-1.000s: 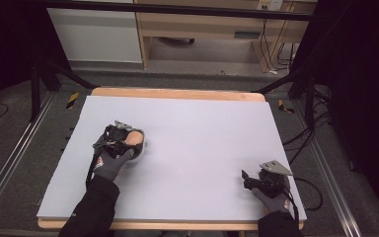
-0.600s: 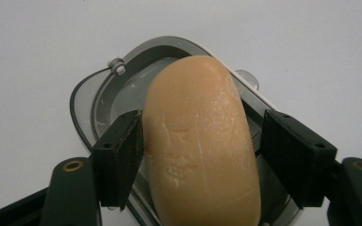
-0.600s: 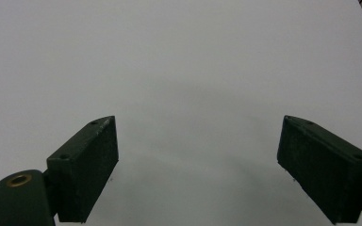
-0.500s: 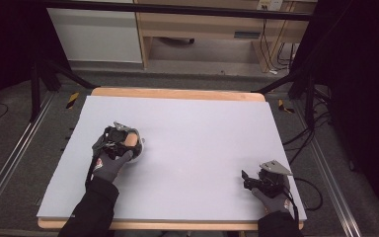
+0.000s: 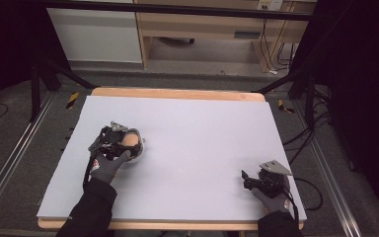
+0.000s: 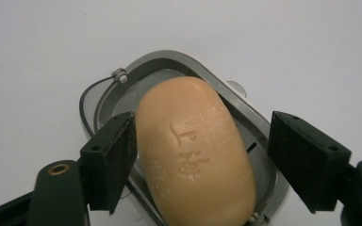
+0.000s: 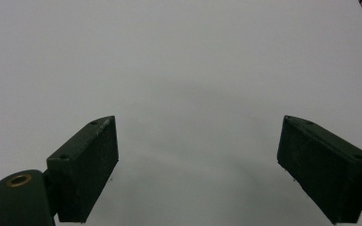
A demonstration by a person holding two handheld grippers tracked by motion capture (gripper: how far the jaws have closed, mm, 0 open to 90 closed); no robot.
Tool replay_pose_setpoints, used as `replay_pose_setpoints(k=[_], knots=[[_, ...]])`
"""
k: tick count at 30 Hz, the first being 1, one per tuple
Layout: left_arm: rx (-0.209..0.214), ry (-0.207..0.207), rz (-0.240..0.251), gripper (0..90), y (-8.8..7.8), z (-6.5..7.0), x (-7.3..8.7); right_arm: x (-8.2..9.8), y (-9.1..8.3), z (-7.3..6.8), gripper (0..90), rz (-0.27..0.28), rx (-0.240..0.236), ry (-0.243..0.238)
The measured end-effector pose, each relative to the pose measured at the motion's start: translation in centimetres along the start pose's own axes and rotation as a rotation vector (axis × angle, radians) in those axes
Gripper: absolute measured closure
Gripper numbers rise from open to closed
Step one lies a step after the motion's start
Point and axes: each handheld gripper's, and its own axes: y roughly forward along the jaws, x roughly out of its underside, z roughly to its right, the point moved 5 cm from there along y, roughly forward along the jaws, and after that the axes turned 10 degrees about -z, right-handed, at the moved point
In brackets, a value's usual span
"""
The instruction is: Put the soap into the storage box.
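Soap bar [image 6: 195,155] in grey soap dish [image 6: 245,115]

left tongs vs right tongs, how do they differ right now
The left tongs straddle a tan soap bar lying in a grey soap dish; their jaws have just been opening, one pad at the bar, the other clear. The right tongs stand wide over bare white table with nothing between. Both have black pads.
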Motion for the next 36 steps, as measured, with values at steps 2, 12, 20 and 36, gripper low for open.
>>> replay_pose_setpoints(k=[2, 12, 20, 36], knots=[[0.002, 0.001, 0.015, 23.7, -0.5, 0.0, -0.1, 0.0, 0.0, 0.0, 13.2, 0.000, 0.000, 0.000], [0.026, 0.013, 0.070, 22.7, -2.9, -0.2, 0.6, 0.0, 0.0, 0.0, 13.1, 0.000, 0.001, 0.001], [0.039, 0.013, 0.110, 21.2, -4.6, -0.9, 2.2, 0.0, 0.0, 0.0, 13.0, 0.001, 0.003, 0.003], [0.005, -0.032, 0.094, 24.4, -4.3, -4.0, 8.0, 0.0, 0.0, 0.1, 12.9, 0.002, 0.005, 0.018]])
